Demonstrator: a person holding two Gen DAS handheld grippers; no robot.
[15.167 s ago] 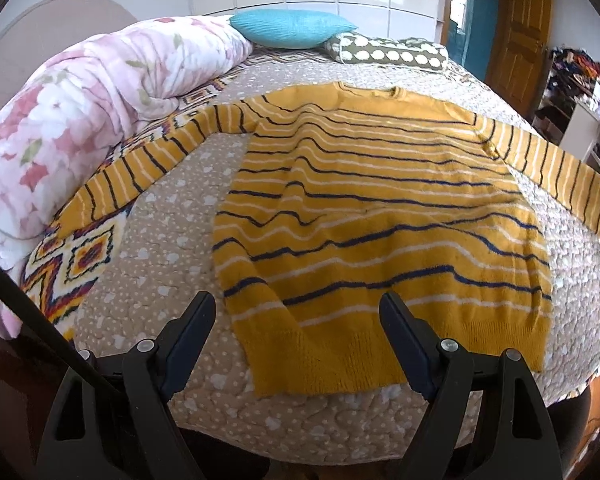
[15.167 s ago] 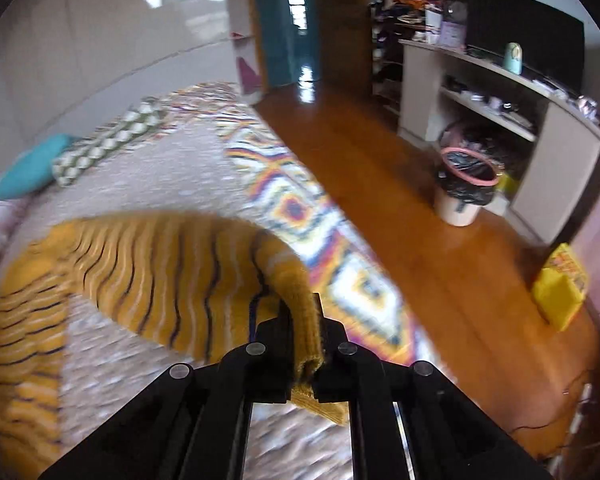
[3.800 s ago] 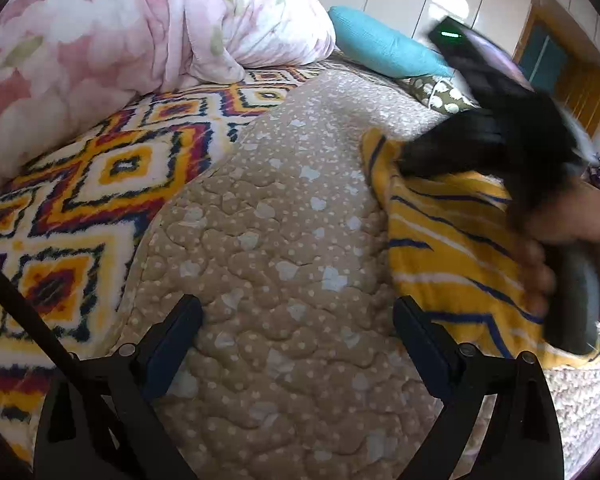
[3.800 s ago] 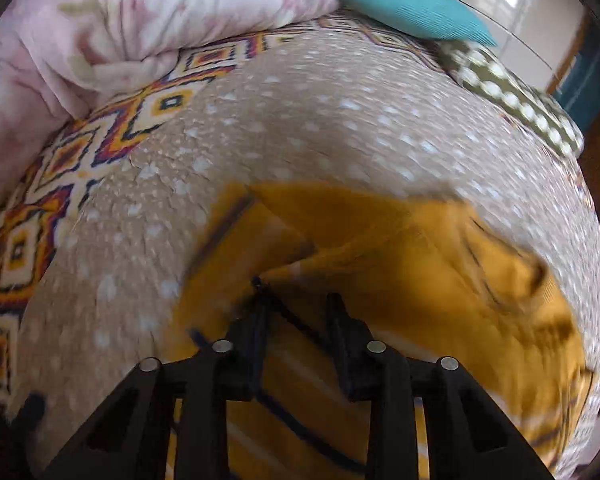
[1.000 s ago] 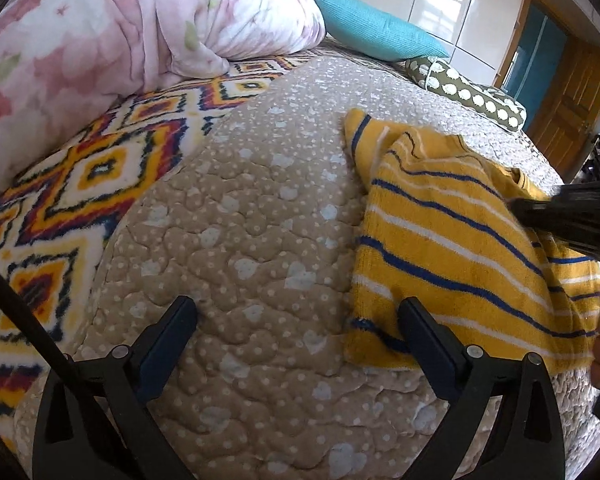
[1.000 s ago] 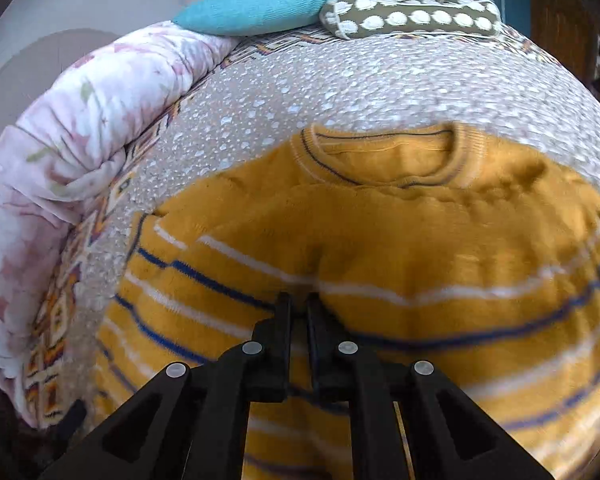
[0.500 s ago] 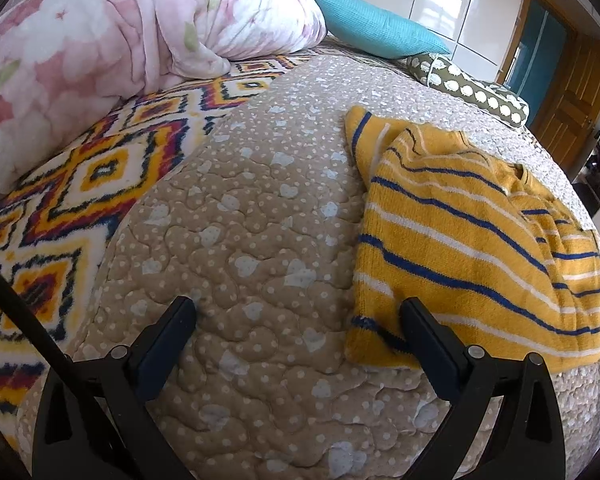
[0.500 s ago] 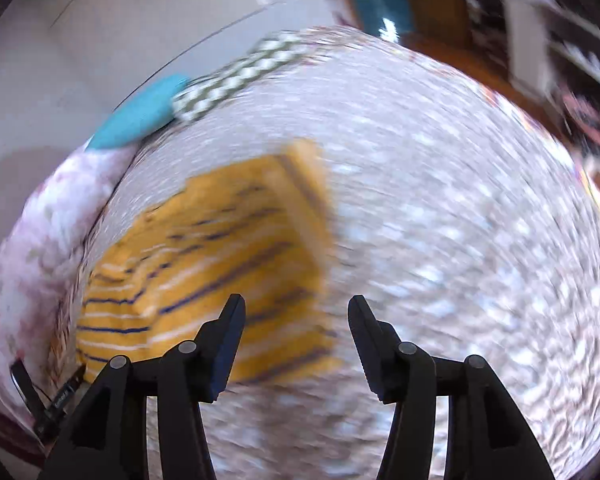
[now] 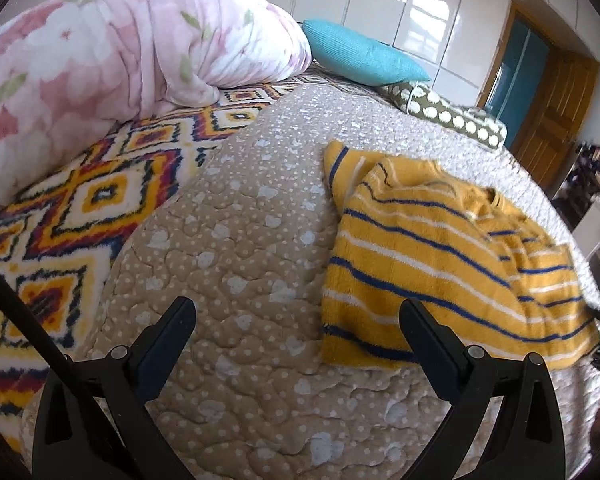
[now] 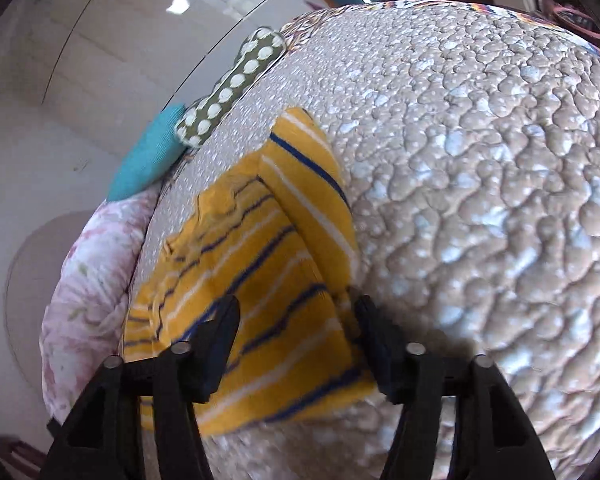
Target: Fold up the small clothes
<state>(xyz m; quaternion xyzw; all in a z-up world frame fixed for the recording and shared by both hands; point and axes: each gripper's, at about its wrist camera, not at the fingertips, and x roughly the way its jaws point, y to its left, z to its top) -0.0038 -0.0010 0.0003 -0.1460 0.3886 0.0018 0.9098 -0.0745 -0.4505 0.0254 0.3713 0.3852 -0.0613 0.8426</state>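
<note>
A yellow sweater (image 9: 436,256) with blue and white stripes lies folded in a rough rectangle on the beige quilted bed cover (image 9: 236,248). My left gripper (image 9: 296,316) is open and empty, hovering near the sweater's near left corner. In the right wrist view the sweater (image 10: 252,288) lies with a folded sleeve on top. My right gripper (image 10: 296,320) is open and empty, with its jaws on either side of the sweater's near corner.
A pink floral duvet (image 9: 100,48) is piled at the left on a diamond-patterned blanket (image 9: 80,200). A teal pillow (image 9: 360,60) and a green dotted cushion (image 9: 448,116) lie at the head of the bed. A wooden door (image 9: 556,104) stands at the far right.
My right gripper let go of the sweater, opened, pulled away, and now sits low at the sweater's near corner. My left gripper has barely moved and stayed open.
</note>
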